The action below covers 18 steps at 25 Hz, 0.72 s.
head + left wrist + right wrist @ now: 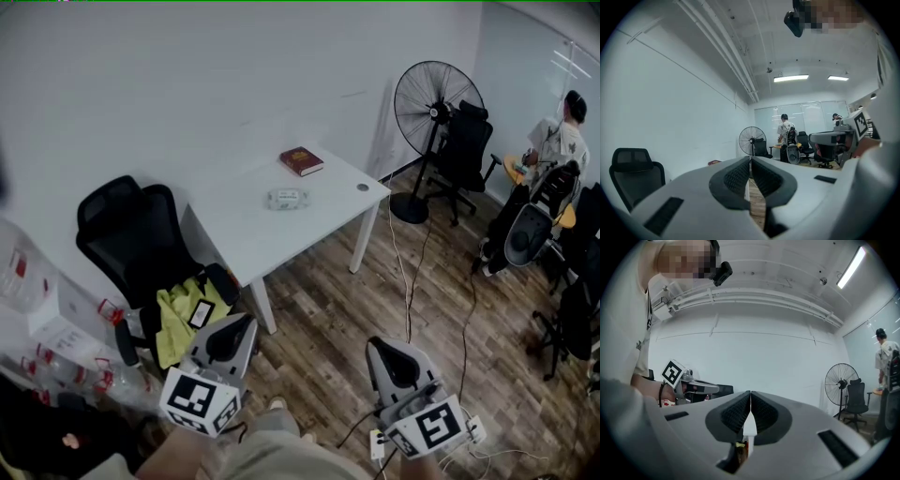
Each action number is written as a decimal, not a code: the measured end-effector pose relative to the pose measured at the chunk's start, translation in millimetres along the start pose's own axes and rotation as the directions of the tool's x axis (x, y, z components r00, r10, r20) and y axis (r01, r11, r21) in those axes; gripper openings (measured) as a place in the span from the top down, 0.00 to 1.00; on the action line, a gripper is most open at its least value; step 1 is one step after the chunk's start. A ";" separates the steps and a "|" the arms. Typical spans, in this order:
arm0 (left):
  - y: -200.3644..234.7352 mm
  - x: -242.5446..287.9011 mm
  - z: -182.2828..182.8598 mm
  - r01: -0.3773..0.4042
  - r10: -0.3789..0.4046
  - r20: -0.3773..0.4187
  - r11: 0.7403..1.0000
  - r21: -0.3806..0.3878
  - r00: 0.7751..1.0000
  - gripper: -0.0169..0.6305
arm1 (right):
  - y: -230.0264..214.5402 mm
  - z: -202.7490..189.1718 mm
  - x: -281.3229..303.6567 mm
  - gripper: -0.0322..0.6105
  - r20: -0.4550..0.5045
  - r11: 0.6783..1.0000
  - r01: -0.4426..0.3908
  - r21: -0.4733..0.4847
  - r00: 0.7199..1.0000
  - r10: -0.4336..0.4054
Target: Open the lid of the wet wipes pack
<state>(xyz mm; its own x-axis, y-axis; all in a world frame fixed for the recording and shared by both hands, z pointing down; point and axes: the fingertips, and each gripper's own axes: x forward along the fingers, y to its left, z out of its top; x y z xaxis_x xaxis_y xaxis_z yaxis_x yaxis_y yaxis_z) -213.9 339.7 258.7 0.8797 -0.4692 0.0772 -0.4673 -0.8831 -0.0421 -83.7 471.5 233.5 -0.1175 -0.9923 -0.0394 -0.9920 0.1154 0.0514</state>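
Observation:
The wet wipes pack (287, 198) lies flat near the middle of the white table (244, 234), its lid down. Both grippers hang low in the head view, well short of the table and over the wooden floor. My left gripper (246, 322) is at the lower left, and in the left gripper view its jaws (750, 158) meet at the tip with nothing between them. My right gripper (375, 344) is at the lower middle, and in the right gripper view it (750, 393) is shut and empty too. Each gripper shows at the edge of the other's view.
A red book (301, 160) lies at the table's far end. A black office chair (141, 244) with a yellow cloth (183, 314) stands left of the table. A standing fan (433, 103), more chairs and a person (562, 136) are at the right. Cables and a power strip (469, 431) lie on the floor.

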 end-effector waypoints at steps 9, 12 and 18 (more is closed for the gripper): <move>8.9 32.1 -6.9 -0.017 0.017 0.006 1.000 0.017 1.000 0.93 | -37.3 -21.8 14.3 0.68 -0.026 0.999 0.037 0.013 0.999 -0.037; 21.8 50.8 -11.9 -0.019 0.019 0.000 1.000 0.015 1.000 0.93 | -50.4 -31.4 32.7 0.68 -0.051 0.999 0.035 0.010 0.998 -0.035; 55.9 104.4 -18.7 -0.021 0.021 -0.021 1.000 -0.007 1.000 0.93 | -89.3 -50.1 87.0 0.68 -0.113 0.999 0.037 0.007 0.993 -0.036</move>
<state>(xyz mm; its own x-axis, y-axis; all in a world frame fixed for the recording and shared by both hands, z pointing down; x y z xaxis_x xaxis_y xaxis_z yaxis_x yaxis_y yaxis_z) -149.8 241.3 283.0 0.8677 -0.4876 0.0972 -0.4864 -0.8730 -0.0371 -3.0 372.6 275.4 -0.0753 -0.9946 0.0720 -0.9960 0.0785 0.0430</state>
